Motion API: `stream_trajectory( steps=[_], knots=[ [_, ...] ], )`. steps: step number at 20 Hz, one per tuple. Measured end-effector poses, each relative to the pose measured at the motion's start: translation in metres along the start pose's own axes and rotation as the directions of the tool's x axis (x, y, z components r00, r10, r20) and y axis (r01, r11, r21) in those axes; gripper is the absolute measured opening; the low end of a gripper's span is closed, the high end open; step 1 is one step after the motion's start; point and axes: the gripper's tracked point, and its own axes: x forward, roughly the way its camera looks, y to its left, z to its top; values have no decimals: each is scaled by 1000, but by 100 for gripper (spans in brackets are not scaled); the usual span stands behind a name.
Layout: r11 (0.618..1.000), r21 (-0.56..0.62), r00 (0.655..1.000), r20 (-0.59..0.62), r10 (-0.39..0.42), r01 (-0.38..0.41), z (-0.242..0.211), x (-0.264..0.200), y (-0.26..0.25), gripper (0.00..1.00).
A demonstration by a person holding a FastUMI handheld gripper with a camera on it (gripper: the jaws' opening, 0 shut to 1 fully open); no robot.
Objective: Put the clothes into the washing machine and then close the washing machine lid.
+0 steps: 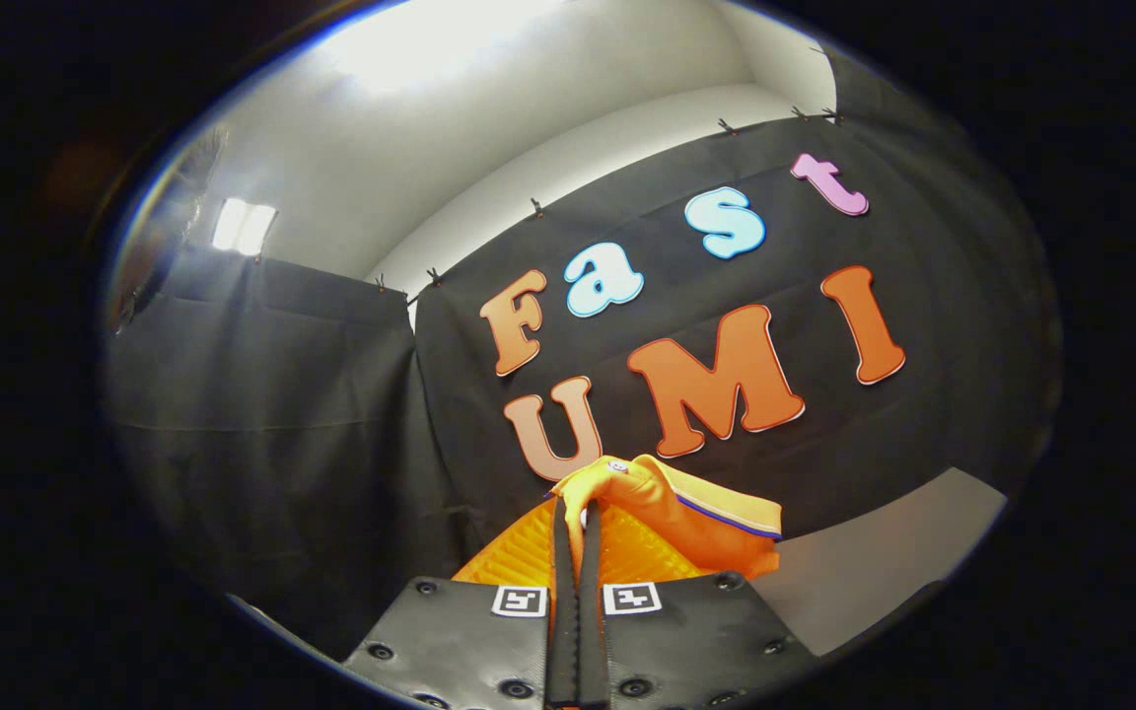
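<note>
A pale grey tabletop (874, 562) shows to the right of the fingers, its far edge meeting the black cloth wall. The hand-held gripper (576, 511) has both fingers pressed together on an orange shirt (696, 523); whether the shirt touches the tabletop cannot be told.

Orange shirt (696, 513) — blue-striped trim (black cloth (282, 414) behind).

gripper (578, 513) raised, fingers apparently pinched on orange garment (696, 513)
</note>
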Motion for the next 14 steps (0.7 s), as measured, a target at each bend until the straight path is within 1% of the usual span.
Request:
stream_trajectory(
  steps=[4, 6, 9, 11, 14],
  knots=[
    [999, -38, 999, -21, 33, -34, -14, 32, 52, 7],
    [998, -24, 998, -19, 52, -52, -22, 48, 75, 7],
    [998, -23, 998, -46, 50, -51, -48, 78, 92, 7],
    [998, -38, 996, -81, 37, -40, -75, 100, 95, 7],
    [999, -31, 990, -139, 30, -35, -115, 122, 100, 7]
  ],
)
